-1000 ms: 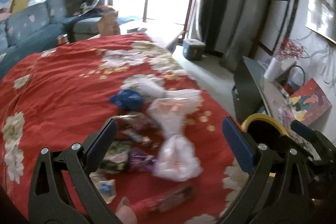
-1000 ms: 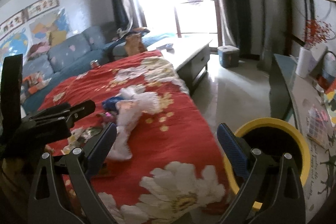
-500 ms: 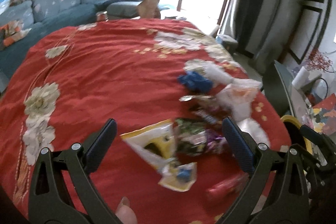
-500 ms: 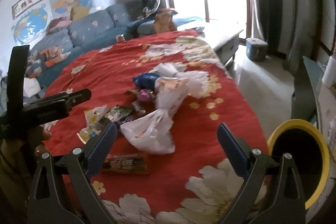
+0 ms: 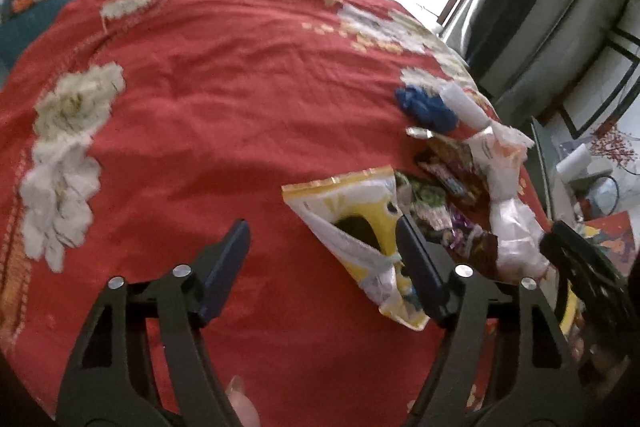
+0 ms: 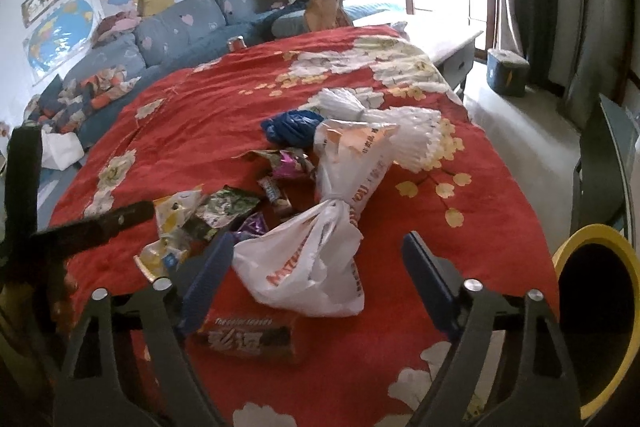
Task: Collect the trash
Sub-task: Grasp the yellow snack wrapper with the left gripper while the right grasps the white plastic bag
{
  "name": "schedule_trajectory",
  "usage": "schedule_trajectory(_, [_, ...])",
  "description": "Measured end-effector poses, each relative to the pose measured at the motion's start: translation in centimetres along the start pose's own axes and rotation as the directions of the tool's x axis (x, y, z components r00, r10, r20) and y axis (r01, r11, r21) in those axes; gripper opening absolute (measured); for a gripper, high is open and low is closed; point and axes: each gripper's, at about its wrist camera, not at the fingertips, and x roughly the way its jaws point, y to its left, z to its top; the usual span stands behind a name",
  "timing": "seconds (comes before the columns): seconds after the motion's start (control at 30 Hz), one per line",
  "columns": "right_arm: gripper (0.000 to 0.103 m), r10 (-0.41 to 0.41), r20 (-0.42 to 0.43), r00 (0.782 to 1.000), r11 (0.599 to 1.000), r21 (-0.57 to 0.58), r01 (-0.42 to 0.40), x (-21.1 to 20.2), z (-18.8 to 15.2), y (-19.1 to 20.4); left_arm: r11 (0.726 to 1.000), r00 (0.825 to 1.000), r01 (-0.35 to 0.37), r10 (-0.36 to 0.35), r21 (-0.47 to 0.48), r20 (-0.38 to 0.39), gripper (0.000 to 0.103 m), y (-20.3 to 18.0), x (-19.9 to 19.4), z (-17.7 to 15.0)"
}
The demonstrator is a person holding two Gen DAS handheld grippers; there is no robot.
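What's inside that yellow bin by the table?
The yellow bin sits off the table's edge. Its inside looks black; I cannot tell whether it holds any trash.

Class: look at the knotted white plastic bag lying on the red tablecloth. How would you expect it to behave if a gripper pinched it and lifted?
The white plastic bag is thin, crumpled film, so it would probably sag and fold rather than hold shape. Its puffed end below the knot suggests it is light. The smooth film might slip between pads; pinching near the knot looks safer.
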Motion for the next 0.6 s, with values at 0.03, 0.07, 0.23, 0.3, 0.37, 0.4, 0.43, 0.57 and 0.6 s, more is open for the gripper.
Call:
schedule_trajectory(0.03, [0.072, 0.003, -0.005, 1.000, 1.000, 0.006, -0.003, 0.2, 0.0, -0.2, 1.000, 1.000, 0.015, -0.015, -0.006, -0.017, 0.062, 0.0, 0.2, -0.2])
schedule_trajectory(0.07, [0.070, 0.007, -0.012, 1.000, 1.000, 0.014, -0.007, 0.4, -0.1, -0.3, 0.999, 0.998, 0.041, -0.041, -0.017, -0.039, 0.062, -0.1, 0.4, -0.5])
schedule_trajectory(0.23, [0.051, 0.039, -0.060, 0.997, 0.998, 0.047, -0.036, 1.4, -0.9, -0.6, 0.995, 0.992, 0.092, -0.095, -0.039, -0.087, 0.058, -0.6, 1.3, -1.4])
schedule_trajectory(0.3, [0.043, 0.051, -0.071, 0.996, 0.997, 0.055, -0.047, 1.6, -1.2, -0.8, 0.995, 0.991, 0.099, -0.102, -0.031, -0.086, 0.053, -0.8, 1.4, -1.6])
schedule_trajectory(0.37, [0.038, 0.066, -0.075, 0.995, 0.997, 0.056, -0.062, 1.7, -1.5, -0.7, 0.992, 0.988, 0.121, -0.124, -0.039, -0.089, 0.046, -0.8, 1.5, -1.7])
schedule_trajectory(0.4, [0.035, 0.069, -0.073, 0.995, 0.996, 0.056, -0.065, 1.7, -1.6, -0.7, 0.992, 0.988, 0.125, -0.128, -0.035, -0.091, 0.042, -0.9, 1.5, -1.7])
schedule_trajectory(0.43, [0.033, 0.070, -0.070, 0.995, 0.996, 0.055, -0.067, 1.6, -1.6, -0.6, 0.991, 0.987, 0.130, -0.132, -0.030, -0.093, 0.037, -1.1, 1.5, -1.8])
schedule_trajectory(0.57, [0.023, 0.068, -0.037, 0.997, 0.997, 0.044, -0.066, 0.9, -1.6, -0.4, 0.990, 0.985, 0.144, -0.144, -0.005, -0.098, 0.030, -1.8, 1.5, -1.9])
schedule_trajectory(0.6, [0.022, 0.067, -0.030, 0.997, 0.997, 0.044, -0.066, 0.8, -1.5, -0.4, 0.989, 0.984, 0.146, -0.145, -0.003, -0.100, 0.028, -1.9, 1.5, -1.9])
